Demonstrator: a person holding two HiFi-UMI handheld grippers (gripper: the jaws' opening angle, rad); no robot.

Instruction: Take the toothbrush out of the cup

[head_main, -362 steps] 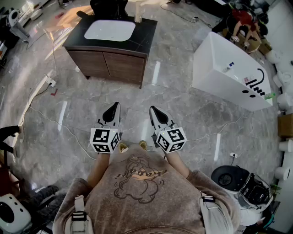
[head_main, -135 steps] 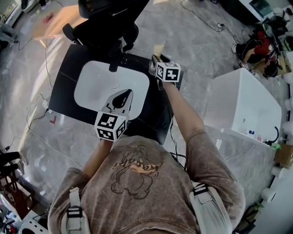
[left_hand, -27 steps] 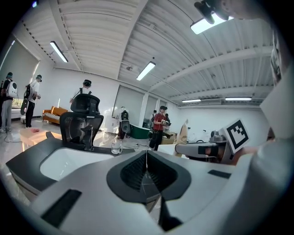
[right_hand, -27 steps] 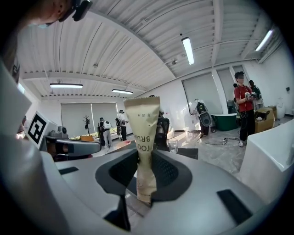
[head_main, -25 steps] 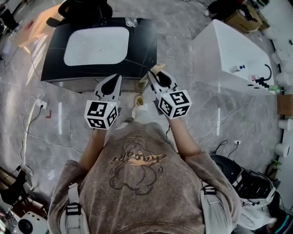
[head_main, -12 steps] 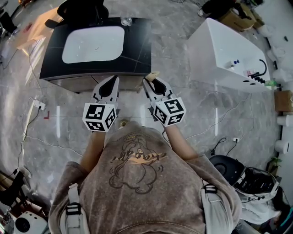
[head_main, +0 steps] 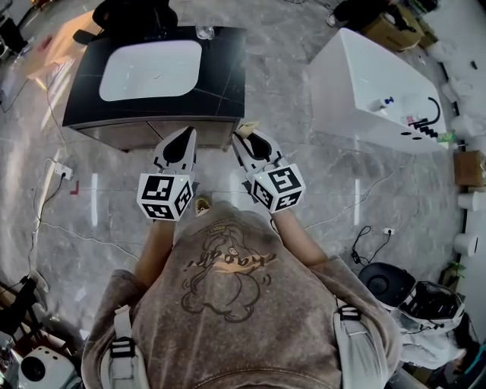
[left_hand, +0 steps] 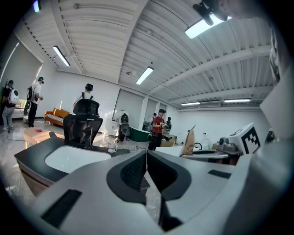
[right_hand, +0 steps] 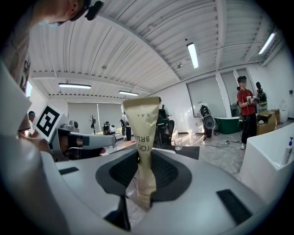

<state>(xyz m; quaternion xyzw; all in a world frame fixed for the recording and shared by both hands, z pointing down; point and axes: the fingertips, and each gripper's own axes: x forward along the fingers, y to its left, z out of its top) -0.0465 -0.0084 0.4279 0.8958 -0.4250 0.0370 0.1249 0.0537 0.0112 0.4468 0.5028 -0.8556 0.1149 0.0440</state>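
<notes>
My right gripper (head_main: 244, 137) is shut on a toothbrush in a tan paper packet (head_main: 247, 128). In the right gripper view the packet (right_hand: 143, 133) stands upright between the pads of the right gripper (right_hand: 143, 172) and sticks out above them. The clear glass cup (head_main: 203, 32) stands on the far edge of the black vanity top (head_main: 228, 68), well away from both grippers; the same cup (right_hand: 178, 144) looks small in the right gripper view. My left gripper (head_main: 182, 140) is beside the right one, over the floor in front of the vanity. In its own view the left gripper (left_hand: 146, 158) has its jaws shut on nothing.
The vanity holds a white basin (head_main: 150, 70), with a black office chair (head_main: 125, 14) behind it. A white tub-like unit (head_main: 372, 91) stands to the right. Cables (head_main: 53, 163) trail over the marble floor. Several people (left_hand: 158, 131) stand far off in the room.
Both grippers have drawn back from the vanity, which now lies farther up the head view. The right one still holds the packet, and the left stays shut.
</notes>
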